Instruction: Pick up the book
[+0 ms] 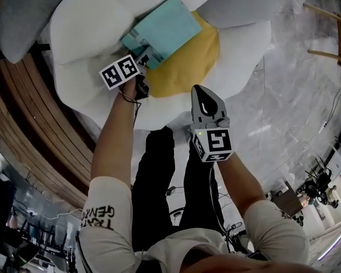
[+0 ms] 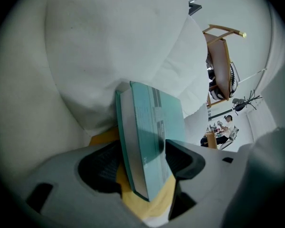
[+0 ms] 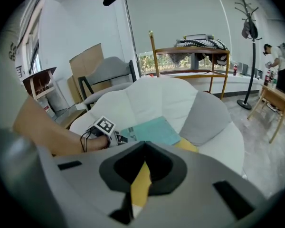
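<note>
Head view looks steeply down; gripper views look along their jaws; all share the book [image 1: 162, 32].

White armchair [image 1: 85, 27] holds teal book [image 1: 162, 30] on its yellow seat [image 1: 188, 61].

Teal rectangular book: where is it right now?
In the head view the teal rectangular book lies top centre on the yellow centre cushion of the white flower-shaped seat, its near corner between the left gripper's open jaws.
</note>
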The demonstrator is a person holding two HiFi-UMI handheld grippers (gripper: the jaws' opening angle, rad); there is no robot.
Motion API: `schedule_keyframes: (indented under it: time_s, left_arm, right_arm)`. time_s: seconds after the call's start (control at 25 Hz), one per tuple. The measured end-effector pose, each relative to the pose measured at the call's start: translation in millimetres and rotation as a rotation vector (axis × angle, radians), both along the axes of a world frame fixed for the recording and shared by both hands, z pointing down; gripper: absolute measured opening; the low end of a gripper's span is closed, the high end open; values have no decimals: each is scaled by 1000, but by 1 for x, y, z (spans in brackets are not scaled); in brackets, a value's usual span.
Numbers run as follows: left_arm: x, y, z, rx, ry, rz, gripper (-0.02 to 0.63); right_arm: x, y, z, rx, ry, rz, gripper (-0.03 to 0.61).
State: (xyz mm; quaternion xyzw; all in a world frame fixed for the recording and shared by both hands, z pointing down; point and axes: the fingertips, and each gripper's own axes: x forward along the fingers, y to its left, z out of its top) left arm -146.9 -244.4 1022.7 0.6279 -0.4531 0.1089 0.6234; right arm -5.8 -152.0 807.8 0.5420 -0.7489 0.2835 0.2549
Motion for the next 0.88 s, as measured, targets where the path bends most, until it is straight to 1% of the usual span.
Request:
schedule_keyframes:
  time_s: [0.04,0.16,0.28,0.4,0.56,0.72,0.88]
  left_arm:
    - [2,1,0,-11,7,12,294]
    - [7,8,-2,-40,63,26,260]
    - [12,17,-9,-56,128,16,227]
    - [14,25,-17,-67,168,3,208]
    - [13,32,-29,-76,208,-56,193]
    - [14,39,-45,-76,224,-130,187]
    - [18,48,-69,-75,282,-227,184]
  right_arm:
    - [1,2,-1,-6,-5,2,26]
    - [2,9,-3,-16,-12,6,26]
    - [4,15,-3,-35,-15,13,26]
    - [2,20,-3,-56,-23,8,26]
    - [0,21,-11,-57,-28,-7,26]
    - [5,13,-24,-44,-35,-13,26]
    - [10,6,-47,-14,-40,-29,26]
